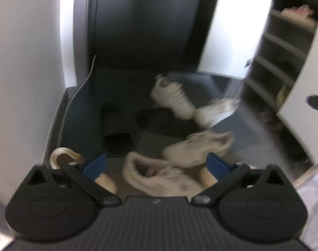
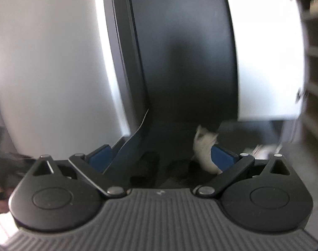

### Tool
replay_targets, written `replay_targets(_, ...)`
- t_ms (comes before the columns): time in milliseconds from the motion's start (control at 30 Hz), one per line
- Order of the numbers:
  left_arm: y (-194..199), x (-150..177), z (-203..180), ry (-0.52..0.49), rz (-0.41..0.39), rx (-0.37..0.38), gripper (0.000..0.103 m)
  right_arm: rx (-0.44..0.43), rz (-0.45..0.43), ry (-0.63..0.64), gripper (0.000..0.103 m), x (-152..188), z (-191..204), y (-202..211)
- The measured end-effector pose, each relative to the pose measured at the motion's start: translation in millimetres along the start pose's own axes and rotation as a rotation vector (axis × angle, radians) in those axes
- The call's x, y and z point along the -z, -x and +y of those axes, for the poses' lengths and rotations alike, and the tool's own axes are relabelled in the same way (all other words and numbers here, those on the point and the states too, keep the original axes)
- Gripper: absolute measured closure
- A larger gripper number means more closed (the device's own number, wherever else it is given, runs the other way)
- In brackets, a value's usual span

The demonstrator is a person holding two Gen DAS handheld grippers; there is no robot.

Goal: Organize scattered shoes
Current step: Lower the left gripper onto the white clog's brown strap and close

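Several shoes lie scattered on a dark floor mat (image 1: 200, 79). In the left wrist view a cream sneaker (image 1: 159, 177) sits just below my left gripper (image 1: 156, 164), which is open and holds nothing. Another cream sneaker (image 1: 198, 146) lies beyond it, with two white sneakers (image 1: 173, 96) (image 1: 215, 110) farther back. A black slide sandal (image 1: 115, 125) and a second black sandal (image 1: 161, 121) lie mid-mat. My right gripper (image 2: 161, 155) is open and empty, high above the mat; a white sneaker (image 2: 205, 148) shows past its right finger (image 2: 223, 154). Both views are blurred.
A shoe rack (image 1: 284, 48) with grey shelves stands at the right, a pale shoe (image 1: 299, 12) on an upper shelf. A dark door (image 1: 150, 21) closes the back, white walls (image 1: 29, 52) on both sides. A beige curved object (image 1: 60, 155) lies at the mat's left.
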State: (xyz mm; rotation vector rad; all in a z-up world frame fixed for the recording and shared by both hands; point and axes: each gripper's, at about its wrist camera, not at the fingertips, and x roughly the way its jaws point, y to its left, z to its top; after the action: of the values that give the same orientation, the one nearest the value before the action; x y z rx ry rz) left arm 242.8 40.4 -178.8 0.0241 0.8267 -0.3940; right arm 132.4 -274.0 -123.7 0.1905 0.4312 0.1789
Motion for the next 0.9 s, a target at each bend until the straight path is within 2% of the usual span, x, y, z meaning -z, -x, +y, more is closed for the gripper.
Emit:
replay_targets(67, -40.1, 9.0, 27.5, 0.007, 0.032, -0.027, 0.005, -0.033, 0.073, -0.023, 0.0, 26.7, -5.7, -35.3)
replay_targets(133, -86.6, 17.8, 58.7, 0.022, 0.063, -0.049, 0.01, -0.033, 0.104, -0.005, 0.0, 44.1, -7.2, -56.5)
replay_targets(233, -138.1, 29.5, 93.3, -0.011, 0.099, -0.111, 0.013, -0.022, 0.145, 0.031, 0.0, 65.4, -7.6, -80.1)
replay_targets(267, -152.8, 31.5, 105.3, 0.001, 0.12, -0.117, 0.017, -0.022, 0.16, 0.042, 0.0, 70.9, -7.4, -86.0)
replay_targets(300, -162.4, 33.0, 114.6, 0.008, 0.139, -0.117, 0.02, -0.022, 0.164, 0.047, 0.0, 73.2, -6.4, -88.0)
replay_targets(433, -192.8, 37.7, 137.7, -0.015, 0.197, -0.089, 0.02, -0.032, 0.162, 0.057, 0.0, 82.8, -4.1, -102.3)
replay_targets(633, -227.6, 42.4, 168.0, -0.005, 0.254, -0.058, 0.022, -0.051, 0.18, -0.037, 0.0, 89.7, -15.6, -118.9)
replay_targets(767, -248.2, 42.7, 176.9, -0.029, 0.301, -0.049, 0.043, -0.032, 0.206, -0.068, 0.0, 95.7, -23.7, -122.2)
replay_targets(833, -257.2, 43.4, 178.8, -0.058, 0.316, -0.042, 0.047, -0.019, 0.213, -0.072, 0.0, 96.8, -25.5, -121.9)
replay_targets(900, -258.3, 41.2, 183.5, -0.03, 0.305, -0.032, 0.062, -0.006, 0.215, -0.077, 0.0, 97.5, -28.4, -122.6)
